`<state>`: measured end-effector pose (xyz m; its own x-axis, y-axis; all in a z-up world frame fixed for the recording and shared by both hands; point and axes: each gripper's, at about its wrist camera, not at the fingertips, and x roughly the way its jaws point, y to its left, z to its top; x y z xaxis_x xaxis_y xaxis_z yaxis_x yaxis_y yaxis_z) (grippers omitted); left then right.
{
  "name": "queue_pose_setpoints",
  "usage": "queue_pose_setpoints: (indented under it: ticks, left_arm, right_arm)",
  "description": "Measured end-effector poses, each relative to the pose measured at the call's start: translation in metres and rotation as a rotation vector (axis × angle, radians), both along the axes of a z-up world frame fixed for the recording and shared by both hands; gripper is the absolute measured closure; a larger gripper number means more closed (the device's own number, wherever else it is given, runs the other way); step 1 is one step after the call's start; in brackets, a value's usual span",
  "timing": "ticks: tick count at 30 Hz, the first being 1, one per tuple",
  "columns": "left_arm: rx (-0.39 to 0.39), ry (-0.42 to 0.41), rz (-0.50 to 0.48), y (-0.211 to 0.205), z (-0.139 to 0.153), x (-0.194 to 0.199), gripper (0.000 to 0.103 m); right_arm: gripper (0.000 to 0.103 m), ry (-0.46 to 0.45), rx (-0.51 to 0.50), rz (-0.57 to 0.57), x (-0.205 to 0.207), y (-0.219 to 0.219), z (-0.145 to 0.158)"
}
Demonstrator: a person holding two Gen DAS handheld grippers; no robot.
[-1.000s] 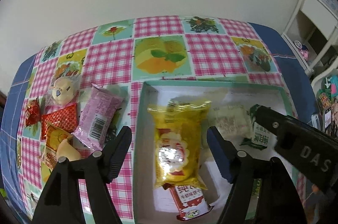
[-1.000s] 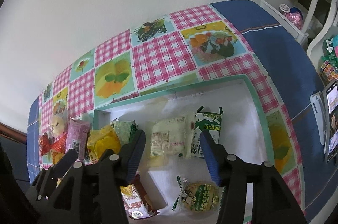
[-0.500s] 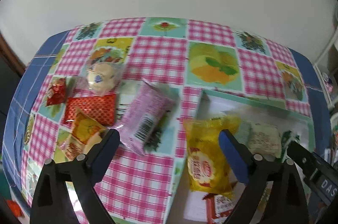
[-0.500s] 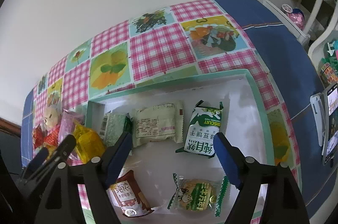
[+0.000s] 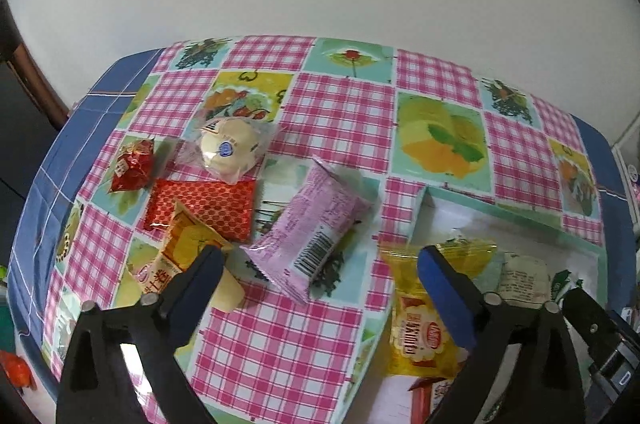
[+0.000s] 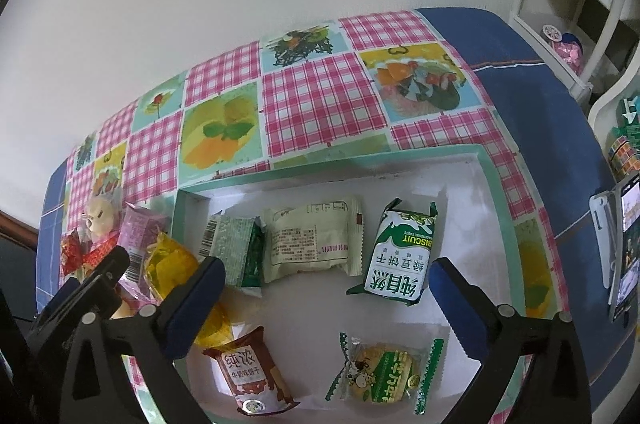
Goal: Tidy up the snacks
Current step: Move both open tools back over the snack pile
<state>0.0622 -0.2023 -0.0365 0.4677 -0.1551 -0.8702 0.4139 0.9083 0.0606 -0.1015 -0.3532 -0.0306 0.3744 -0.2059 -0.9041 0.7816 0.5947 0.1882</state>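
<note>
overall count: six snack packs inside white tray (image 6: 472, 184) with teal rim, centre of right wrist frame; five loose packs on checked tablecloth (image 5: 344, 112), left half of left wrist frame.
in tray: yellow pack (image 6: 176, 264), striped green pack (image 6: 236, 248), pale pack (image 6: 312, 236), green biscuit pack (image 6: 404, 252), brown pack (image 6: 248, 376), round cookie pack (image 6: 380, 368).
loose: pink pack (image 5: 312, 224), red pack (image 5: 204, 200), small red pack (image 5: 134, 164), round bun (image 5: 228, 148), orange pack (image 5: 180, 256).
versus a second ago: left view swung from over tray onto loose pile; pale pack no longer between right jaws.
left gripper (image 5: 316, 268) opening, wide, gripping nothing; pink pack's near end lies between jaws.
right gripper (image 6: 328, 280) opening, wide, empty, above tray.
</note>
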Motion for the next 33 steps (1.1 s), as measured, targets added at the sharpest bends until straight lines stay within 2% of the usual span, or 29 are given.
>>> queue_pose_setpoints:
  ticks: [12, 33]
  left_arm:
    - [-0.013, -0.001, 0.05, 0.025, 0.006, 0.016, 0.0]
    - [-0.016, -0.041, 0.116, 0.11, 0.036, 0.047, 0.0]
  right_arm:
    - [0.0, -0.014, -0.065, 0.049, 0.024, 0.027, 0.007]
    - [0.0, -0.02, -0.037, 0.155, 0.077, 0.102, 0.018]
